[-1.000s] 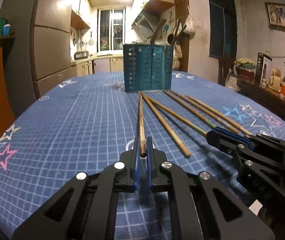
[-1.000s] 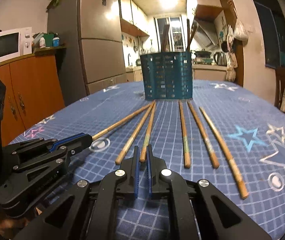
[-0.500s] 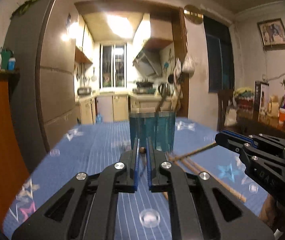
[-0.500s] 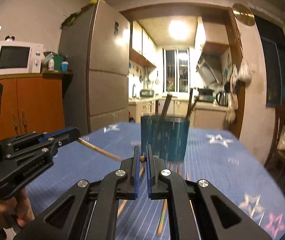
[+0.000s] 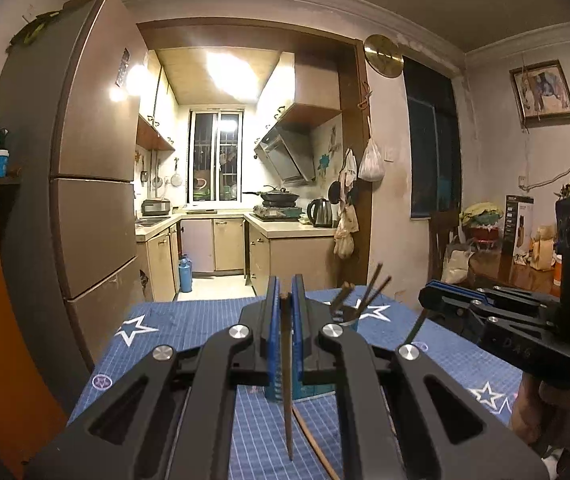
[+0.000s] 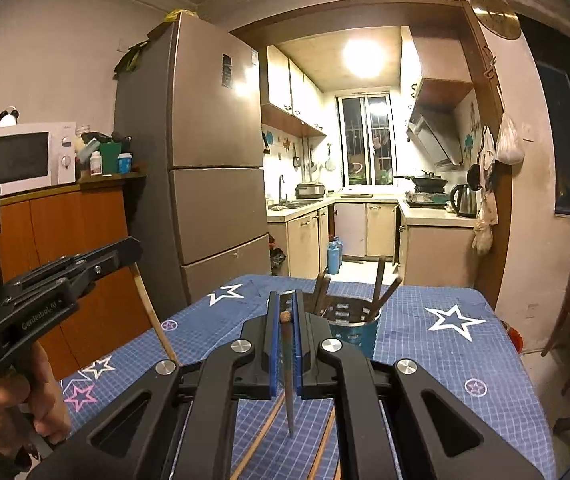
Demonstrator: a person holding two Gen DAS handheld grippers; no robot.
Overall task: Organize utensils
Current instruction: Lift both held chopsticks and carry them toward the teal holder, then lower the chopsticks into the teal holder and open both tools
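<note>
Above the counter (image 6: 445, 360), your left gripper (image 5: 284, 300) has its jaws clamped on one chopstick (image 5: 287, 400), which hangs down, and your right gripper (image 6: 284, 312) pinches another chopstick (image 6: 288, 380) likewise. Beyond both stands the teal holder (image 6: 359, 332) with utensils inside, and more chopsticks (image 6: 261, 436) lie below.

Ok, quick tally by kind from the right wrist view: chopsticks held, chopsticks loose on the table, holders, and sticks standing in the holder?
Chopsticks held: 2, one in the left gripper, one in the right gripper
Chopsticks loose on the table: 2 in view
Teal holder: 1
Sticks standing in it: 3
Total: 8
</note>
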